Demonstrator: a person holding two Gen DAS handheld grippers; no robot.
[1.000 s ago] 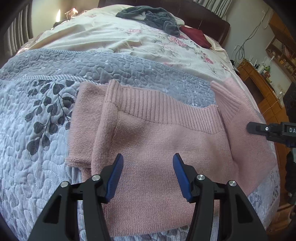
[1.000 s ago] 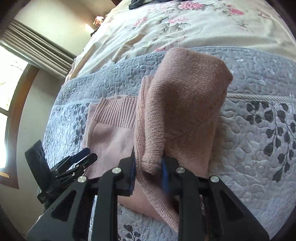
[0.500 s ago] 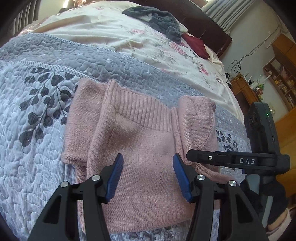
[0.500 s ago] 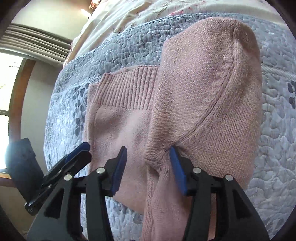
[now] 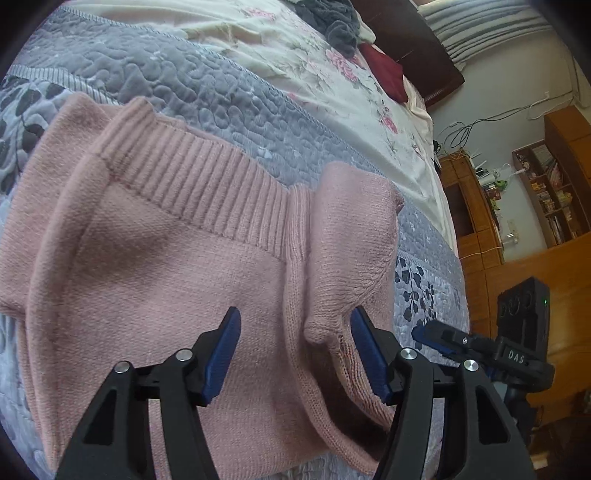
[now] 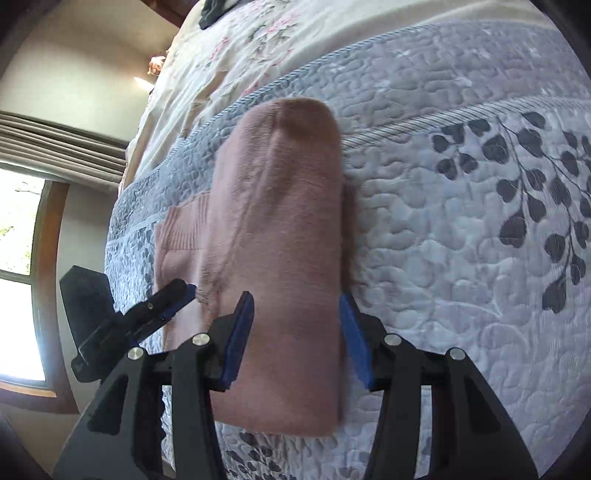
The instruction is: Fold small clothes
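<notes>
A small pink knitted sweater (image 5: 166,266) lies flat on the grey quilted bedspread (image 5: 192,85), ribbed hem toward the far side. Its right sleeve (image 5: 347,236) is folded inward over the body; in the right wrist view the same folded sleeve (image 6: 280,229) runs lengthwise between the fingers. My left gripper (image 5: 295,350) hovers open just above the sweater's near part, holding nothing. My right gripper (image 6: 297,339) is open too, its blue pads on either side of the folded sleeve without pinching it. Each gripper shows in the other's view: the right gripper (image 5: 443,339), the left gripper (image 6: 170,299).
Beyond the quilt lies a cream floral sheet (image 5: 332,74) with a dark grey garment (image 5: 332,18) and a dark red one (image 5: 384,70). Wooden shelves (image 5: 535,192) stand to the right of the bed, a window (image 6: 22,280) to the left.
The right gripper carried the sleeve inward over the sweater, opened and let it go; the sleeve now lies folded. The left gripper stayed open and drew closer to the sweater.
</notes>
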